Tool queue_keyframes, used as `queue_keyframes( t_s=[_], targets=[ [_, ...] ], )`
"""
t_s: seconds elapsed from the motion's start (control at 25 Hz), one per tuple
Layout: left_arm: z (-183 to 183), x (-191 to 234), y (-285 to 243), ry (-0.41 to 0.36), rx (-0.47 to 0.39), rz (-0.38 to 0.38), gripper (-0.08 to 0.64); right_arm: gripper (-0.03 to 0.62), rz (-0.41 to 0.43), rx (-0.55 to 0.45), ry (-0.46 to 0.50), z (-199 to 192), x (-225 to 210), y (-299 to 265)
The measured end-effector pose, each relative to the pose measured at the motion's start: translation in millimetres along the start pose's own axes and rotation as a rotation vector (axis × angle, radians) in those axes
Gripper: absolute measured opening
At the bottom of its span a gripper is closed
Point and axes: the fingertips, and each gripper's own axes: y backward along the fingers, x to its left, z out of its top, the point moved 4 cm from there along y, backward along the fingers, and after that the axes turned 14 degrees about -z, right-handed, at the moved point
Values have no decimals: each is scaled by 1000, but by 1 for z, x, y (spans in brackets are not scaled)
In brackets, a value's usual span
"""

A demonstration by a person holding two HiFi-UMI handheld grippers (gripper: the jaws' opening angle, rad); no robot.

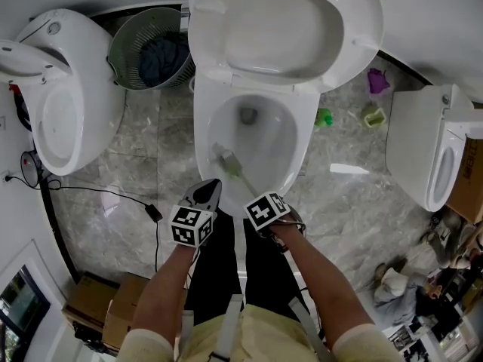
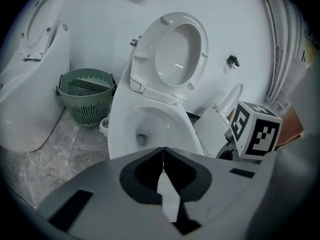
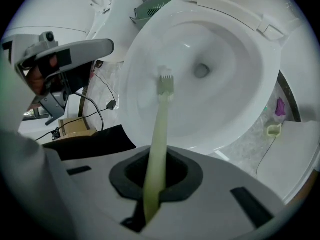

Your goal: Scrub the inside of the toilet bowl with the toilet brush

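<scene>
Pale green toilet brush [image 3: 159, 134]: slim handle, small bristled head.

The grey marbled floor [image 1: 128, 228] carries the centre toilet [image 1: 304, 130], a left toilet [image 1: 68, 104] and a right toilet [image 1: 419, 138]. A green basket [image 1: 124, 51] stands far left. A purple item [image 1: 377, 81] and a green item [image 1: 324, 117] lie right of centre, and a black cable [image 1: 106, 192] lies to the left.

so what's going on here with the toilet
A person is cleaning a toilet with a gripper in each hand. The right gripper is shut on the handle of the pale green toilet brush, whose head is down inside the toilet bowl, at the sloping inner wall short of the drain. The left gripper is shut on nothing and hangs by the bowl's front edge. The seat and lid are up.
</scene>
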Motion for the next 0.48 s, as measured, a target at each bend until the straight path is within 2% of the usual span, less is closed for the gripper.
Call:
queue_keyframes(
  t_s=[0.48],
  targets=[
    [12, 5, -3, -11, -23, 6, 11, 28, -34, -68, 3, 52, -23, 3]
  ],
)
